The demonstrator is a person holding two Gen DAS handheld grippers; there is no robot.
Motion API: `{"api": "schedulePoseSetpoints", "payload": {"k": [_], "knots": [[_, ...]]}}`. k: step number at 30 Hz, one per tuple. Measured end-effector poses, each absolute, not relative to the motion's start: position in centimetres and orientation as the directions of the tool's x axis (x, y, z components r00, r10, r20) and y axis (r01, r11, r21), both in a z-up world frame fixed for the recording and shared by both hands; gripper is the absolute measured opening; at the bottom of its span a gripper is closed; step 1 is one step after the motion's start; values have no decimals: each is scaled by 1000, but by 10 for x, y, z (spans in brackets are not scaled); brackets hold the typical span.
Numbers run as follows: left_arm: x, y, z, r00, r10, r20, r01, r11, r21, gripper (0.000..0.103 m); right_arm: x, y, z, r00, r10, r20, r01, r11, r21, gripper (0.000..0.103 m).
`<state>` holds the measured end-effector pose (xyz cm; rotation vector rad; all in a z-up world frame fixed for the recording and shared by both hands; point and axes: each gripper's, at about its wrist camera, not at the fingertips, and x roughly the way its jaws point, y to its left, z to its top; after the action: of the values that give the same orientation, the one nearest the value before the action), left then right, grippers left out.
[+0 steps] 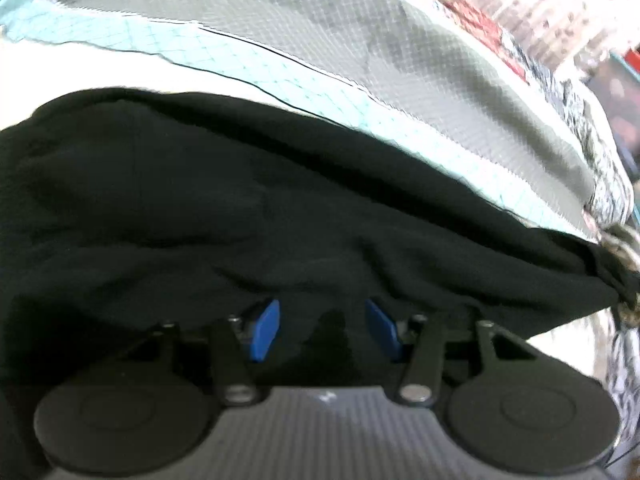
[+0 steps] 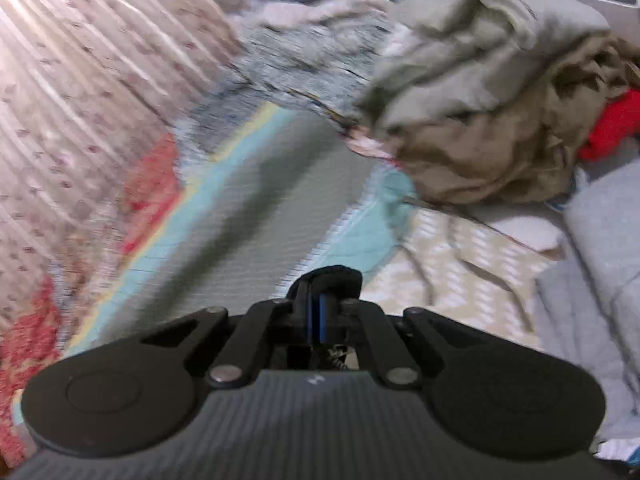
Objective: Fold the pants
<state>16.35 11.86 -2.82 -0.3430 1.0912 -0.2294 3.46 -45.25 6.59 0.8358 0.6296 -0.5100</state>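
The black pants [image 1: 248, 208] lie spread and wrinkled across the bed and fill the left wrist view. My left gripper [image 1: 322, 330] is open, its blue pads [image 1: 266, 330] apart just above the near part of the black cloth. In the right wrist view my right gripper [image 2: 320, 312] is shut on a small fold of the black pants [image 2: 334, 274], which sticks up between the blue pads. The rest of the pants is hidden below that gripper.
A grey and teal quilted cover [image 1: 360, 60] lies beyond the pants, also in the right wrist view [image 2: 248, 220]. A heap of grey-green and tan clothes [image 2: 480, 92] with a red item [image 2: 612, 124] sits at the right. Pale grey fabric [image 2: 600, 248] lies at the right edge.
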Motion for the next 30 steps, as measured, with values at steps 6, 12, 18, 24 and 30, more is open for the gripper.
{"api": "schedulePoseSetpoints", "payload": {"k": [6,12,18,24,30], "knots": [[161,116,-17,460,-346,-818,48,929,-367,51,55,-464,16,631,-171,-757,689,572,445,9],[161,153,9,523,-241,-817,27,964,-266,51,50,-484,1,677,-75,-732,665,487,566,12],[183,188,35,602,-62,-796,-59,991,-122,51,37,-514,17,834,-134,-535,551,222,804,91],[213,201,32,614,112,-782,-71,994,87,51,47,-474,45,747,-148,-648,577,628,521,63],[223,198,26,634,175,-754,-53,982,183,51,94,-412,43,671,-97,-735,458,834,308,57]]}}
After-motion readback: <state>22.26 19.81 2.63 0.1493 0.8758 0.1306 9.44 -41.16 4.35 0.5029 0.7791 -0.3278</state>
